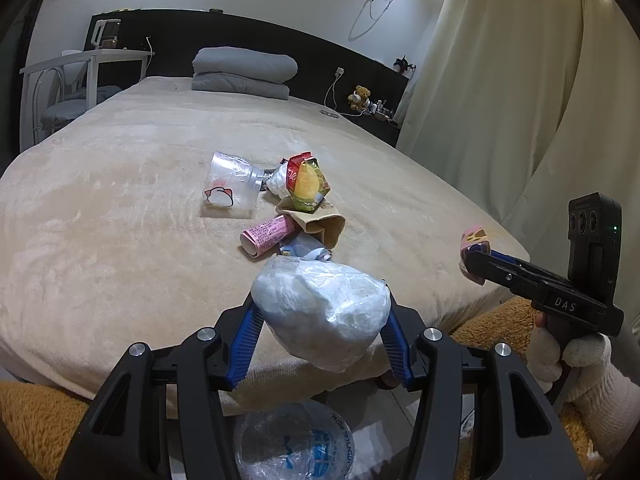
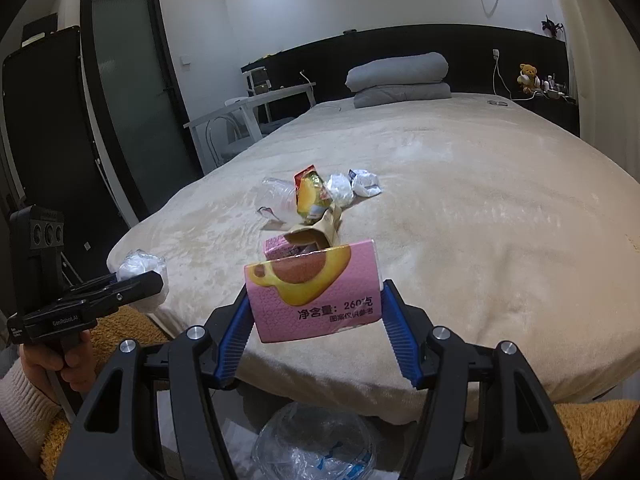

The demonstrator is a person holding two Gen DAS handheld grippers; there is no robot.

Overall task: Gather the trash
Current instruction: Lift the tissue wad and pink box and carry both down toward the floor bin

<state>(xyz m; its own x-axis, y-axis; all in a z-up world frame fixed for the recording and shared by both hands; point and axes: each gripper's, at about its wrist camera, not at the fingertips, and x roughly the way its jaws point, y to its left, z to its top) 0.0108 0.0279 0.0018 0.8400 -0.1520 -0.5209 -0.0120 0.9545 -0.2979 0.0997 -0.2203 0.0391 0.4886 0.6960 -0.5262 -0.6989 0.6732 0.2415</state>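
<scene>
Trash is partly collected: a crumpled white plastic wad (image 1: 322,312) is clamped in the left gripper (image 1: 320,320), a pink cardboard box (image 2: 314,292) in the right gripper (image 2: 316,304), while several wrappers (image 1: 306,184) are left on the beige bed (image 1: 120,208).

The clear plastic bag (image 1: 294,442) is cut off by the frame's bottom edge.

Beige-blanketed bed (image 1: 120,208), folded grey duvet (image 1: 244,72) at black headboard (image 1: 240,36); cream curtains (image 1: 500,80) right, white desk (image 1: 84,60) left, dark frosted-glass door (image 2: 132,92), white walls.
</scene>
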